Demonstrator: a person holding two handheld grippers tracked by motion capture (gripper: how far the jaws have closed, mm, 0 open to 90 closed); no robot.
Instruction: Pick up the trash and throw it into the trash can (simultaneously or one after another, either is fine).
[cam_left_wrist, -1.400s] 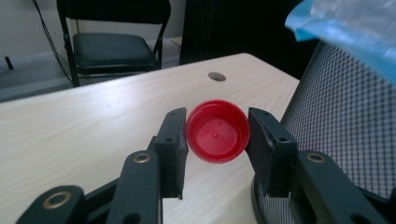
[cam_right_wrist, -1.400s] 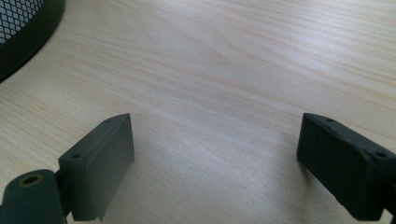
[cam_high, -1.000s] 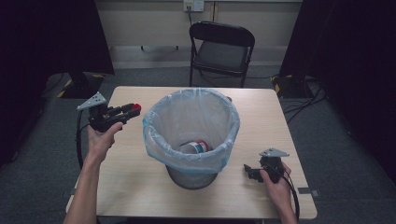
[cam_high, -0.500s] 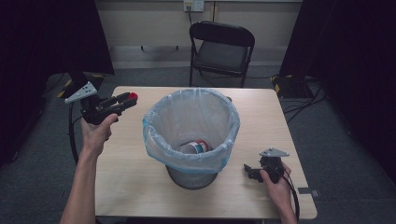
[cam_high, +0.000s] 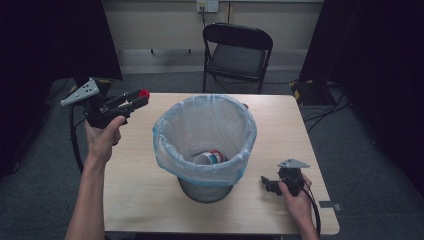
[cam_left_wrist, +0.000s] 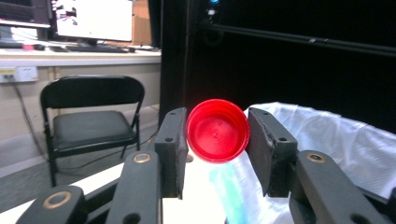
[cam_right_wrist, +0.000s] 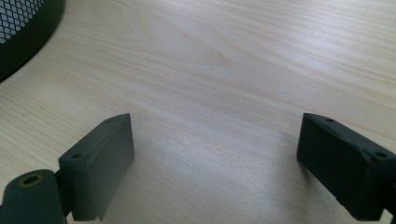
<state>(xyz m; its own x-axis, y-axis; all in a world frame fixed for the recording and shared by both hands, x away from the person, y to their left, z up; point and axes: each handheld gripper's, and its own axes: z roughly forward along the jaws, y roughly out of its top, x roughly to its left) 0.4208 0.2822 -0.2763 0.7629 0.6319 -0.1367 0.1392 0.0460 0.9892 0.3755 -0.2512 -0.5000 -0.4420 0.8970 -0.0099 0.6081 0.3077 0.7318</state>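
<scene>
your left hand-held gripper (cam_high: 141, 95) clamps the red cap (cam_left_wrist: 217, 130), so carry it over the lined bin's (cam_high: 200, 150) mouth b4 letting go, w/ the right hand-held gripper (cam_right_wrist: 215, 154) wide open & empty on the counter (cam_right_wrist: 243, 56).

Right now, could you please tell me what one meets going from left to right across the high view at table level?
Left gripper clamping a round red plastic cap → black mesh bin lined with a pale blue bag → open right gripper.

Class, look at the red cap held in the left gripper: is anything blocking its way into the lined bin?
Nothing visible does. The left gripper holds the red cap off to the left of the bin, whose bag-lined mouth is open, with a can lying at the bottom.
</scene>
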